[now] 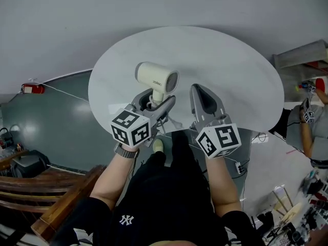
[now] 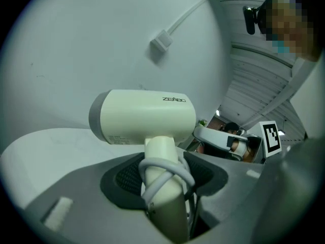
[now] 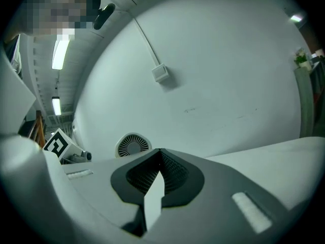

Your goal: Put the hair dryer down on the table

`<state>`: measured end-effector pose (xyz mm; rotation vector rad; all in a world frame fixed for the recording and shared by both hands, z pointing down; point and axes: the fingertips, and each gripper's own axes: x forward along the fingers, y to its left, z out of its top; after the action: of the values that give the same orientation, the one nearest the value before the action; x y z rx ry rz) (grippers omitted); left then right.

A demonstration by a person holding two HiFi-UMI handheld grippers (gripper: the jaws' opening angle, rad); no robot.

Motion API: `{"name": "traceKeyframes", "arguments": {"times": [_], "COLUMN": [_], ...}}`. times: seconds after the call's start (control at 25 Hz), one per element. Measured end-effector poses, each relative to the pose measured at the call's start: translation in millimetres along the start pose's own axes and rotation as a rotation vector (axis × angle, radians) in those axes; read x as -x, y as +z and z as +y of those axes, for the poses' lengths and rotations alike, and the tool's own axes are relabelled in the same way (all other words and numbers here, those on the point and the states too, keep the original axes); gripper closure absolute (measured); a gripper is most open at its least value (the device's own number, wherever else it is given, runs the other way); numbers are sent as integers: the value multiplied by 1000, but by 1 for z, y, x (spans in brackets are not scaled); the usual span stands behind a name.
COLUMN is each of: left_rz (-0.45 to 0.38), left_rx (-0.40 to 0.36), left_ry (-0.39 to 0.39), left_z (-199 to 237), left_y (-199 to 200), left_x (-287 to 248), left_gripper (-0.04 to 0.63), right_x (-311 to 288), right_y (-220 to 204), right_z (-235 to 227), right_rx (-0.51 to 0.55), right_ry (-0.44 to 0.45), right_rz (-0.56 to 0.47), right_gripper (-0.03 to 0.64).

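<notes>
The hair dryer [image 1: 156,78] is held above the round white table [image 1: 233,68] and has not yet been put down. It is carried upright, with the cream barrel level on top and the handle [image 2: 163,149] pointing down into the left gripper [image 1: 157,104]. In the left gripper view the jaws are seen pressed onto that handle from both sides. The white cord [image 2: 167,171] is wound round the handle and caught between the dark pads with it. No part of the dryer can be seen touching the tabletop; pale surface [image 2: 35,154] shows below and to the left of the barrel, so the dryer is judged to be in the air. The whole of the task is therefore judged to be left: the dryer has to be lowered until it rests on the table, the jaws have to be let apart, and the gripper has to be drawn clear of handle and cord.

Just to the right, the right gripper [image 1: 197,89] is held beside the dryer without touching it. Its jaws [image 3: 159,155] are pressed together with nothing between them. In the right gripper view the dryer's round rear grille [image 3: 133,145] shows off to the left, beyond the closed tips, and the table edge [image 3: 284,154] runs off to the right.
</notes>
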<state>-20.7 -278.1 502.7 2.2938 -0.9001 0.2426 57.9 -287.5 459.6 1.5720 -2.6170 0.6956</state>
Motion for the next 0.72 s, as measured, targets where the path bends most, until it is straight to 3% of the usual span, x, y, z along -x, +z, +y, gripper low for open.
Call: {"name": "traceKeyframes", "arguments": {"times": [0.72], "left_rz": [171], "left_rx": [27], "left_ry": [109], "left_z": [73], "left_y": [-67], "left_x": [-85], "left_gripper": [351], "right_x": [-50], "right_y": [-66], "right_z": [-67], "right_rx": [-80], "right_ry": [-2], "right_rz": [116], "right_gripper": [594]}}
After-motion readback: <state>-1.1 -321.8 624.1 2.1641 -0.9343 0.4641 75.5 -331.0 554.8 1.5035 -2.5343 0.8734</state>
